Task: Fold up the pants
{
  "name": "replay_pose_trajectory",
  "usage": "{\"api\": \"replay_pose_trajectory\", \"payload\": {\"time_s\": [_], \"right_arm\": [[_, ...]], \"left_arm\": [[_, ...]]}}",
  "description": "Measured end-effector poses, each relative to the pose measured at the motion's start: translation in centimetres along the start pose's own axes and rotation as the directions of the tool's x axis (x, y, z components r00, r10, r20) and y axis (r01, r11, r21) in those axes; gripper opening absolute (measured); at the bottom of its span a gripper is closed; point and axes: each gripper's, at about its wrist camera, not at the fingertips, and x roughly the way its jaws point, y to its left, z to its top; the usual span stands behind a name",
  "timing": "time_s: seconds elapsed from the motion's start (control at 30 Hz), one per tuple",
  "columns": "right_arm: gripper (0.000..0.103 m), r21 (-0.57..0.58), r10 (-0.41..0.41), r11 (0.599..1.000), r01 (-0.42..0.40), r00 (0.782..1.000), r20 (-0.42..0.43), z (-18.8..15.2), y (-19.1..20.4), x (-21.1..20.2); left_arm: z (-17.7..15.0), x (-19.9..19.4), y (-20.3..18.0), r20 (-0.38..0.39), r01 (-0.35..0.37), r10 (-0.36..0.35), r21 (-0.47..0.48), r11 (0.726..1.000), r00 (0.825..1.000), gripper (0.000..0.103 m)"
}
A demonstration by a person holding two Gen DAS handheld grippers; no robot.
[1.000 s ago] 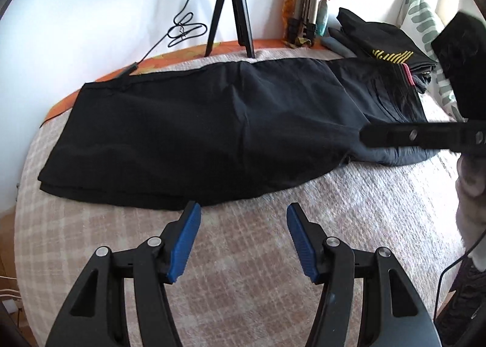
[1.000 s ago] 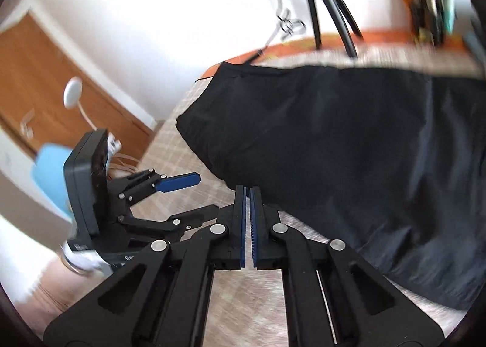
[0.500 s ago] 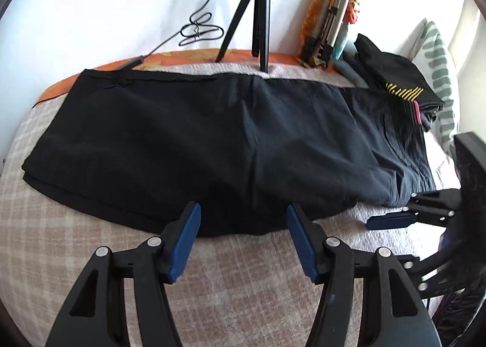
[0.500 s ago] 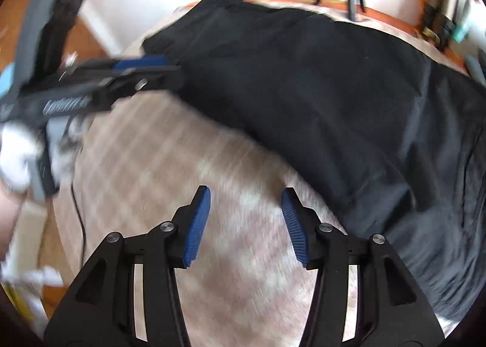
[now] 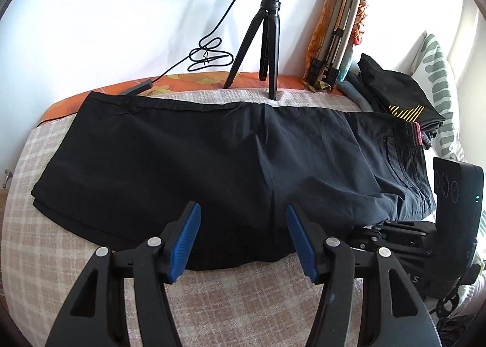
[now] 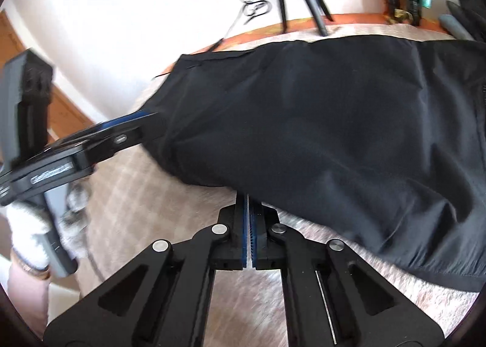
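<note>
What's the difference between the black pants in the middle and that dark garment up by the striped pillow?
The pants lie spread out long across the checked blanket; the dark garment is folded into a compact pile beside the pillow. The pants look plain; the garment carries yellow stripes. Both are black cloth on the same bed.

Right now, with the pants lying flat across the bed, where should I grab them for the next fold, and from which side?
Grip the hem end of the pants, at the near corner where the stacked leg edges show. Come in low from the bed's near edge: the layered edges there are exposed, and the open left hand-held gripper is on that side.
</note>
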Motion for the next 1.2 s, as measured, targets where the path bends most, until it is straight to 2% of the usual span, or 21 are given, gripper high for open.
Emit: {"api": "replay_pose_trajectory", "payload": {"time_s": [0.07, 0.1, 0.17, 0.23, 0.3, 0.37, 0.43, 0.47, 0.5, 0.6, 0.63, 0.67, 0.7, 0.77, 0.87, 0.93, 1.03, 1.2], "right_arm": [[0.002, -0.036, 0.022, 0.999, -0.022, 1.0, -0.001, -0.3, 0.8, -1.4], [0.002, -0.071, 0.003, 0.997, -0.003, 1.0, 0.003, -0.5, 1.2, -2.2], [0.002, -0.107, -0.011, 0.994, 0.006, 0.999, -0.042, -0.5, 1.3, -2.5], [0.002, -0.196, -0.085, 0.978, 0.07, 0.994, -0.072, -0.9, 1.3, -3.2], [0.013, -0.331, -0.211, 0.925, 0.188, 0.977, -0.035, -1.1, 1.4, -3.9], [0.048, -0.403, -0.281, 0.877, 0.262, 0.96, 0.014, -0.7, 1.3, -4.5], [0.056, -0.49, -0.315, 0.822, 0.29, 0.948, 0.032, -0.7, 1.2, -4.7], [0.056, -0.53, -0.341, 0.789, 0.31, 0.939, 0.04, -0.7, 1.1, -4.5], [0.056, -0.592, -0.369, 0.739, 0.323, 0.928, 0.046, -0.8, 1.4, -3.9], [0.054, -0.7, -0.377, 0.652, 0.292, 0.926, 0.034, -0.5, 1.9, -2.5], [0.03, -0.716, -0.367, 0.649, 0.257, 0.93, 0.001, 0.1, 1.8, -2.2], [0.01, -0.713, -0.362, 0.662, 0.232, 0.931, -0.033, 0.9, 1.9, -1.6], [0.01, -0.691, -0.327, 0.7, 0.18, 0.941, -0.086, 2.0, 1.4, -1.7], [0.007, -0.644, -0.269, 0.759, 0.093, 0.946, -0.181, 3.7, 0.5, -2.0], [0.006, -0.485, -0.115, 0.871, -0.072, 0.932, -0.344, 6.8, -2.2, -2.2], [0.006, -0.361, -0.013, 0.922, -0.137, 0.924, -0.382, 9.1, -4.5, -2.1], [0.006, -0.262, 0.069, 0.947, -0.184, 0.916, -0.395, 11.1, -6.9, -1.7], [0.006, -0.213, 0.077, 0.961, -0.177, 0.909, -0.41, 12.3, -9.1, 0.6]], "left_arm": [[0.1, -0.2, -0.2, 0.007, -0.005, 0.005, 0.011, 1.0, 1.0, 0.056], [0.1, -0.2, -0.3, 0.006, -0.005, 0.005, 0.018, 1.0, 1.0, 0.056], [0.0, -0.3, -0.6, 0.002, -0.003, 0.003, 0.032, 0.999, 1.0, 0.056], [-0.6, -0.4, -1.0, -0.017, 0.011, -0.011, 0.046, 0.999, 1.0, 0.056], [-1.7, -0.6, -1.4, -0.037, 0.009, -0.007, 0.071, 0.997, 0.999, 0.056], [-2.7, -0.7, -1.9, -0.057, 0.01, -0.005, 0.09, 0.996, 0.998, 0.056], [-3.6, -0.7, -2.1, -0.077, 0.031, -0.025, 0.08, 0.996, 0.997, 0.056], [-4.0, -0.6, -2.3, -0.091, 0.05, -0.043, 0.07, 0.996, 0.995, 0.056], [-4.4, -0.5, -2.5, -0.098, 0.064, -0.058, 0.064, 0.996, 0.993, 0.056], [-5.2, 0.0, -3.4, -0.114, 0.057, -0.048, 0.078, 0.995, 0.992, 0.056], [-5.3, 0.2, -3.5, -0.118, 0.053, -0.043, 0.081, 0.995, 0.992, 0.056], [-5.3, 0.5, -3.7, -0.125, 0.052, -0.042, 0.08, 0.995, 0.991, 0.056], [-5.4, 0.6, -3.7, -0.128, 0.053, -0.043, 0.075, 0.996, 0.991, 0.056], [-5.2, 0.9, -4.0, -0.13, 0.05, -0.04, 0.077, 0.996, 0.991, 0.056], [-4.8, 1.0, -5.3, -0.115, 0.013, 0.003, 0.136, 0.991, 0.993, 0.056], [-4.5, 1.1, -6.2, -0.103, -0.002, 0.021, 0.179, 0.984, 0.994, 0.056], [-3.9, 2.2, -7.3, -0.098, -0.034, 0.057, 0.226, 0.973, 0.994, 0.056], [-2.2, 3.8, -7.4, -0.084, -0.074, 0.093, 0.204, 0.976, 0.992, 0.056]]}}
